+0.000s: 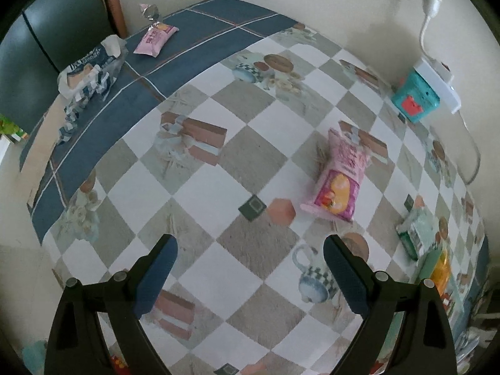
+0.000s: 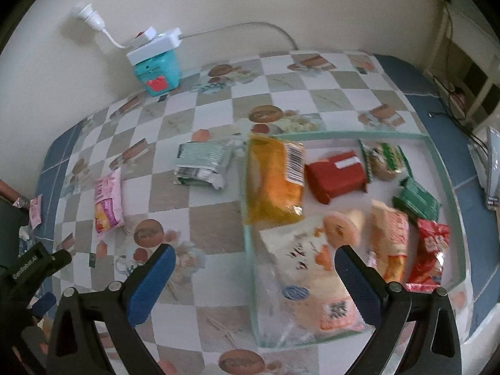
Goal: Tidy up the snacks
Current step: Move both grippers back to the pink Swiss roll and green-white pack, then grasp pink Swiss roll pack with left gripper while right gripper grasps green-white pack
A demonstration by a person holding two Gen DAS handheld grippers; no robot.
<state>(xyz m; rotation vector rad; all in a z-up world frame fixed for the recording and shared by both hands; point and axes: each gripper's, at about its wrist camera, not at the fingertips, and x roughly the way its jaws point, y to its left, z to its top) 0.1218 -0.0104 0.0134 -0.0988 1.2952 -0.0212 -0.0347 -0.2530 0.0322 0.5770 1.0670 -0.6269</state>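
My left gripper (image 1: 250, 250) stands open above the checkered tablecloth with nothing between its fingers. Ahead and to its right lies a pink snack bag (image 1: 339, 175). A small pink pack (image 1: 155, 37) and a blue-white bag (image 1: 90, 72) lie at the far left. My right gripper (image 2: 254, 253) is open too, hovering over the left rim of a pale green tray (image 2: 375, 133). The tray holds several snacks, among them a white bag (image 2: 312, 268), an orange pack (image 2: 275, 181) and a red box (image 2: 336, 176). A green-white pack (image 2: 203, 164) and the pink snack bag (image 2: 107, 203) lie on the cloth left of the tray.
A teal box (image 2: 157, 75) with a white power strip on top stands against the back wall, its cable trailing along the wall. The left gripper's black body (image 2: 31, 268) shows at the left edge of the right wrist view. A dark chair back (image 1: 47, 31) stands beyond the table's far left edge.
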